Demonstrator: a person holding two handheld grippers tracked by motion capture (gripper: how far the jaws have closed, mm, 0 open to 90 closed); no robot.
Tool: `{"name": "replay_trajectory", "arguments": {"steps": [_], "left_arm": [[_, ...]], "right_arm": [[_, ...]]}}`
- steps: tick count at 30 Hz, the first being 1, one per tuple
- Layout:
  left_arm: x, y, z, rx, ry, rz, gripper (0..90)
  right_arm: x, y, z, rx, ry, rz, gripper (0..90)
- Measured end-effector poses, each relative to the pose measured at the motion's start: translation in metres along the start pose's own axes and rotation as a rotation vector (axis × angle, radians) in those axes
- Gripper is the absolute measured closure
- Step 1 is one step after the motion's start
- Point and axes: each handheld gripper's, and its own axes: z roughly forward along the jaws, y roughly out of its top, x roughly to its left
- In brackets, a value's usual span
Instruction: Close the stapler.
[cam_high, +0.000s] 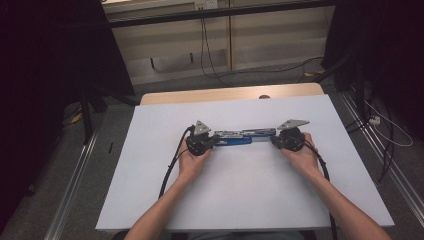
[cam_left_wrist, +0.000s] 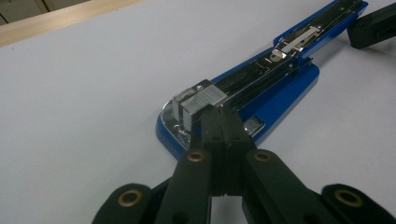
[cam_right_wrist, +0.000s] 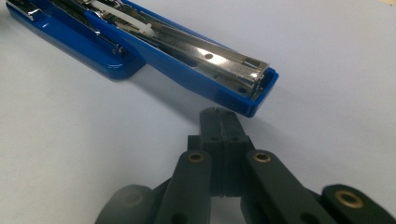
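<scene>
Forearms are entering from the near edge of the white table, each hand holding a gripper at one end of the blue stapler, which serves as the reference landmark. This stapler is lying flat at the table's middle, swung fully open end to end, with its staple channel facing up.

The left gripper is resting at the stapler's left end, where the metal magazine head sits over the blue base. Its jaws are pressed fully together with nothing between them, and their tips are touching or lying just against that head; contact cannot be confirmed.

The right gripper is sitting just off the stapler's right end, at the open tip of the blue top arm. Its jaws are likewise closed on nothing, tips near the arm but apart from it.

Judged progress: opening of the stapler is appearing complete; any loading, folding shut or lifting is remaining, and neither gripper is holding it yet.

The high view is giving the overall layout and both hands. The left gripper view is adding the spring pusher inside the channel. The right gripper view is exposing the small gap at the tip.
</scene>
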Motion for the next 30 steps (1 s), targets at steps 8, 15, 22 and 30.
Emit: {"name": "replay_trajectory", "arguments": {"steps": [8, 15, 22, 30], "left_arm": [[-0.0002, 0.0001, 0.0008, -0.004, -0.001, 0.022, 90.0], [-0.0003, 0.0001, 0.0014, -0.007, -0.008, 0.013, 90.0], [-0.0004, 0.0001, 0.0014, -0.007, -0.007, 0.012, 90.0], [-0.0007, 0.0001, 0.0014, -0.006, -0.006, 0.012, 90.0]], "right_arm": [[-0.0003, 0.0008, 0.0014, -0.004, -0.002, 0.0, 90.0], [0.0002, 0.0014, 0.0024, -0.008, -0.012, 0.0, 90.0], [-0.0003, 0.0017, 0.0015, -0.029, -0.008, 0.008, 90.0], [0.0004, 0.0028, 0.0008, -0.062, -0.004, 0.007, 90.0]]}}
